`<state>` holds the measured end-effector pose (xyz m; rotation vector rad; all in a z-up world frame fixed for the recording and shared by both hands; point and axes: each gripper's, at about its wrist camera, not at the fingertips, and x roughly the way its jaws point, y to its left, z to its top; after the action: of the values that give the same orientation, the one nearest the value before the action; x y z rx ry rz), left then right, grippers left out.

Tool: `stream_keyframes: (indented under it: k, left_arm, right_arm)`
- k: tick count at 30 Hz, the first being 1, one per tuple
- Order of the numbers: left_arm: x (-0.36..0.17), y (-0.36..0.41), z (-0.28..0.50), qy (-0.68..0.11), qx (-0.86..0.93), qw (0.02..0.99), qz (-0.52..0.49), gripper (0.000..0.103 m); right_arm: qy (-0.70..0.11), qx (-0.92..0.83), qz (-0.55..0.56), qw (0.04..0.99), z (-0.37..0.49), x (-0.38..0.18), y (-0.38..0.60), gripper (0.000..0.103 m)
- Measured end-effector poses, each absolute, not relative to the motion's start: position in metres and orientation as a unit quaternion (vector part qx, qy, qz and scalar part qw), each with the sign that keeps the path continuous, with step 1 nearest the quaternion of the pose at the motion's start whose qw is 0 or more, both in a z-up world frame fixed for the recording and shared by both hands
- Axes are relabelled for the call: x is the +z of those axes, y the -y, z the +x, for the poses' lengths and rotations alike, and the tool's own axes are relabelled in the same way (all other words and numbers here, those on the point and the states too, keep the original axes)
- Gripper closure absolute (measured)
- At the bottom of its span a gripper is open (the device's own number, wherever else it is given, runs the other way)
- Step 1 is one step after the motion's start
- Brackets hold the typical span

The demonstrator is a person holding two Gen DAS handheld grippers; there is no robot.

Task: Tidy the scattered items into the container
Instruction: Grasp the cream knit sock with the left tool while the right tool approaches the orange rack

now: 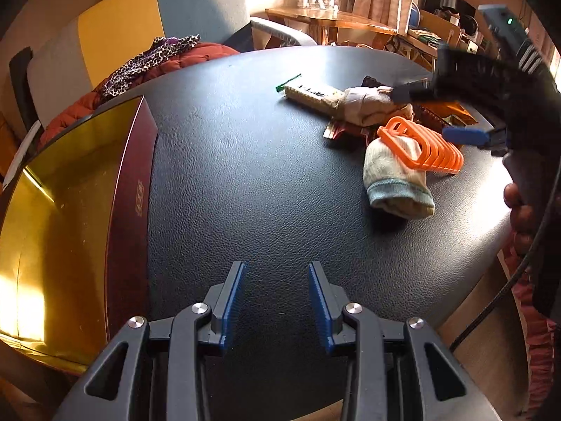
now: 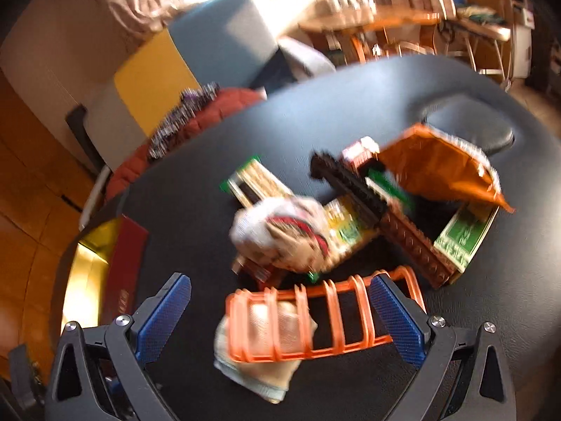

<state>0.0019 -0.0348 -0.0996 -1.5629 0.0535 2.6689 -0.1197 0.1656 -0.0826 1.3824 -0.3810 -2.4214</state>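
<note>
The right gripper hung over the pile of scattered items with its jaws spread wide and nothing between the pads; its blue fingers flanked the orange plastic rack, which lay partly across a rolled pale sock on the black leather-textured table. Behind the rack sat a second bundled sock, a black comb-like piece, snack packets and an orange bag. The right wrist view was smeared, so whether the right-hand pad touched the rack could not be settled; it seemed just beside it.

The left gripper was empty, its jaws only partly apart, poised above bare table near the container, a red-walled box with a gold lining at the table's left edge, well apart from the pile.

The step in hand looked like a pick of the rack. To do it well, the right jaws would need to straddle one bar or the narrow frame edge rather than the whole width, close on plastic alone, and lift straight so the sock beneath was not dragged along.
</note>
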Motion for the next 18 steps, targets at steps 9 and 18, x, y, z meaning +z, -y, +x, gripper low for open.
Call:
stream_keyframes:
  k: [9, 18]
  left_arm:
    - [-0.092, 0.025, -0.012, -0.011, 0.868, 0.051, -0.493, 0.066]
    - [-0.071, -0.027, -0.048, -0.018, 0.873, 0.113, -0.474, 0.066]
  right_arm:
    - [0.114, -0.841, 0.518, 0.110, -0.095, -0.111, -0.200, 0.000]
    - [0.217, -0.846, 0.475, 0.108, -0.076, -0.094, -0.255, 0.000]
